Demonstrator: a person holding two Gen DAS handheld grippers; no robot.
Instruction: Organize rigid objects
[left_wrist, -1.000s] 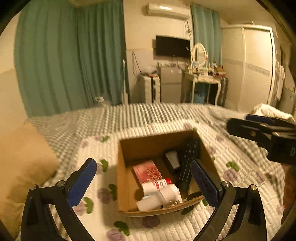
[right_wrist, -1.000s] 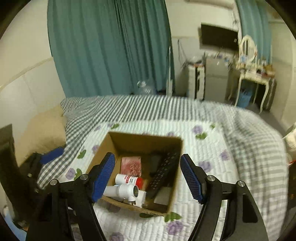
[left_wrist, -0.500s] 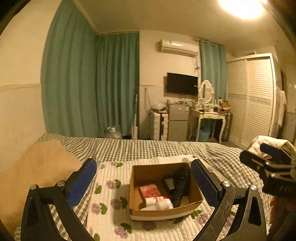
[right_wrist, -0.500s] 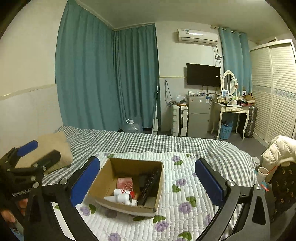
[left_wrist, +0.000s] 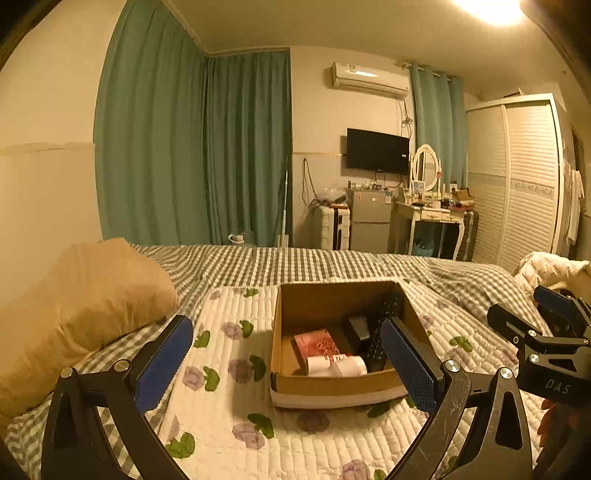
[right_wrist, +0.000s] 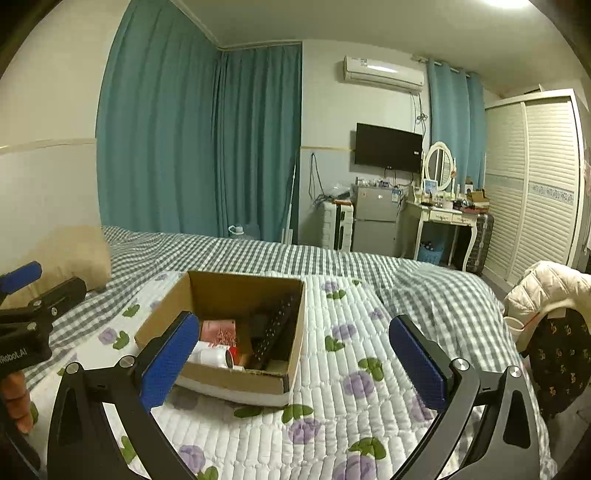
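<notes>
Left wrist view: the left gripper (left_wrist: 286, 363) holds its two blue-padded black fingers wide apart with nothing between them, raised above the bed. Through the gap sits the open brown cardboard box (left_wrist: 334, 384) on a white quilted blanket with purple flowers (left_wrist: 221, 402). Inside the box lie a red patterned flat packet (left_wrist: 317, 343), a white cylindrical bottle on its side (left_wrist: 340, 366) against the near wall, a long black remote control (left_wrist: 384, 332) leaning along the right wall, and a small dark boxy item (left_wrist: 358, 326) beside it. The right gripper (left_wrist: 546, 347) shows at the right edge, near the box but apart from it; from here its finger gap is hard to read.

In the right wrist view the right gripper (right_wrist: 295, 363) also has its blue pads spread wide, empty, with the same box (right_wrist: 236, 384) below and left of centre. The left gripper (right_wrist: 26, 314) appears at the left edge.

Further out, a tan pillow (left_wrist: 77, 306) rests on the grey-and-white checked bedspread (left_wrist: 295, 262) left of the blanket. A cream padded jacket (right_wrist: 546, 288) lies at the right.
</notes>
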